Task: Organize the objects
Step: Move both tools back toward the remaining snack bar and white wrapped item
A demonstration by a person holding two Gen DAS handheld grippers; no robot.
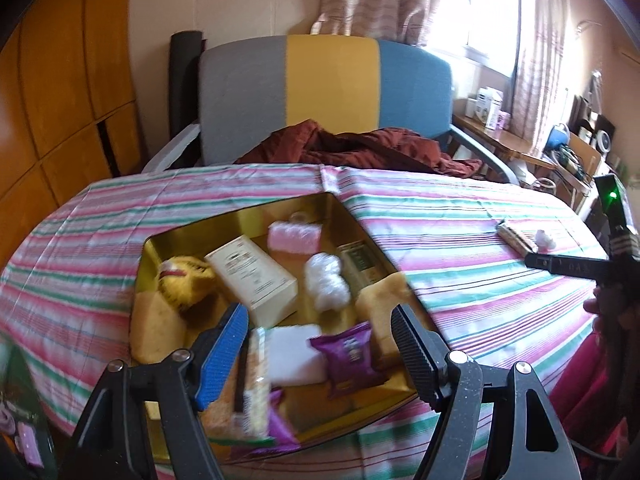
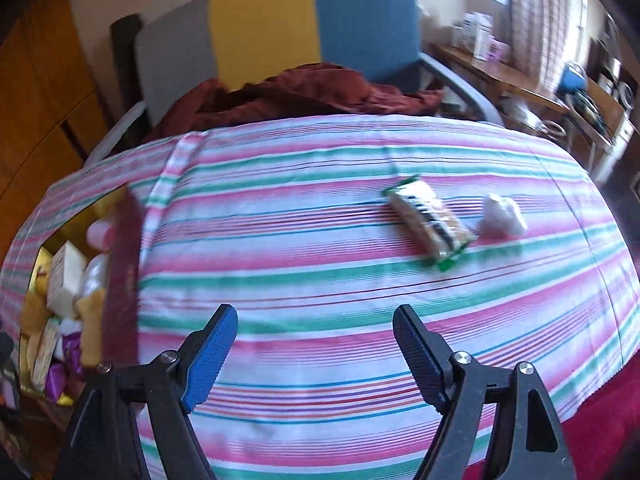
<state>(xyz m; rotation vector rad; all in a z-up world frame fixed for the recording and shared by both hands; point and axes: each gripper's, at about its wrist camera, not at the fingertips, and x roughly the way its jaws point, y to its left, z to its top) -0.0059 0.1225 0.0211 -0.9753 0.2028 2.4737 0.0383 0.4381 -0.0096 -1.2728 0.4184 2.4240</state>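
Left claw [image 1: 320, 326]: wide, holding nothing, hovering over the near end of the gold tin [image 1: 172, 236]. Directly ahead of and below its fingers sit a purple snack pack [image 1: 348, 356], a white pad [image 1: 288, 354] and a grain bar [image 1: 256, 376]. Further ahead in the tin: cream box [image 1: 252, 276], yellow plush [image 1: 182, 280], clear plastic wad [image 1: 326, 280], pink sponge [image 1: 294, 236]. Judging by the load, the tin is the collection bin, so most of the sorting looks done.

Right claw [image 2: 314, 328]: also wide, nothing in it, over bare striped surface [image 2: 280, 240]. Two items sit outside the tin, ahead and to the right of it: a green-edged cracker pack [image 2: 428, 220] and a white crumpled wad [image 2: 502, 210], just beside each other, not clearly touching. The tin is off to its left, edge only in view.

My read: right claw is open and aimed forward to go for one of those two strays; the pack is nearer its centreline. The pack lies diagonal to the fingers, so wrist rotation is probably needed to pinch across the narrow side. The wad looks soft, so it should crush easily.

Motion blur on both views, fine detail unreliable.
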